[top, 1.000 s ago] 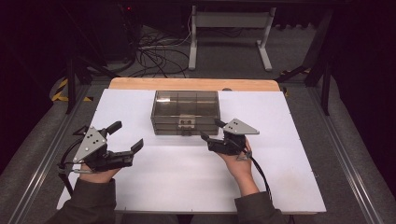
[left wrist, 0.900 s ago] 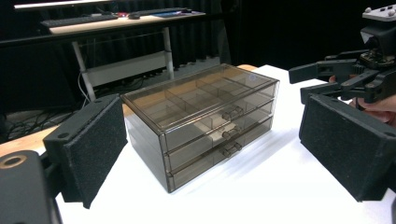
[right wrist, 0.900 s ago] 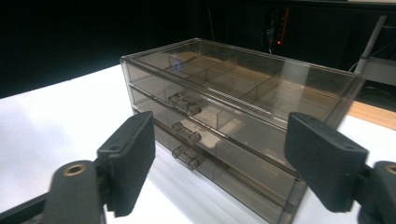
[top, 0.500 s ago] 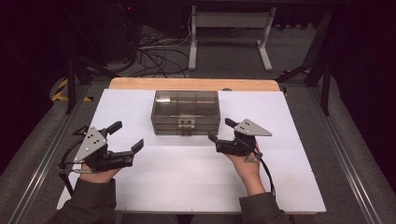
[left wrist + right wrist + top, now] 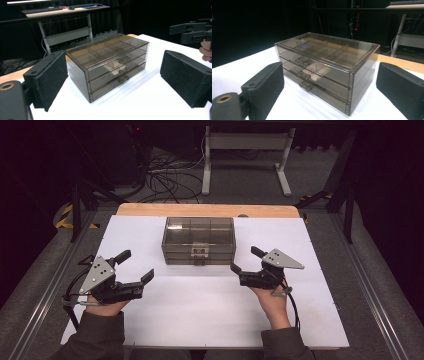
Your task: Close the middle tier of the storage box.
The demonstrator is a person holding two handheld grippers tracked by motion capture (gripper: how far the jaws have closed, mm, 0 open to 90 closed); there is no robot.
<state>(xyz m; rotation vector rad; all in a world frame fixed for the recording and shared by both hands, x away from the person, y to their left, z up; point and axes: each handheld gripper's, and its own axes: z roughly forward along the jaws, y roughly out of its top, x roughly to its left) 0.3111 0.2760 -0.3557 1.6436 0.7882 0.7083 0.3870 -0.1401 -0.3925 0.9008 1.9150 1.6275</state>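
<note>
The smoky clear drawer box (image 5: 198, 240) sat just above the middle of the high view, its three drawers shut, and the right gripper (image 5: 244, 261), whose jaws had just been opening and stood wide with nothing between them, lay to the lower right of it, while the left gripper (image 5: 135, 265), equally wide and empty, rested at the lower left. To do the step well, the right gripper probably needed to come in level with one small drawer handle (image 5: 301, 61), centre its pads on it and pull straight outward, with the left steadying the box. The white tabletop (image 5: 200, 315) was bare, with a wooden edge (image 5: 205, 210) at its top, a dark floor with cables (image 5: 170, 182) and a grey stand (image 5: 245, 142) beyond.
</note>
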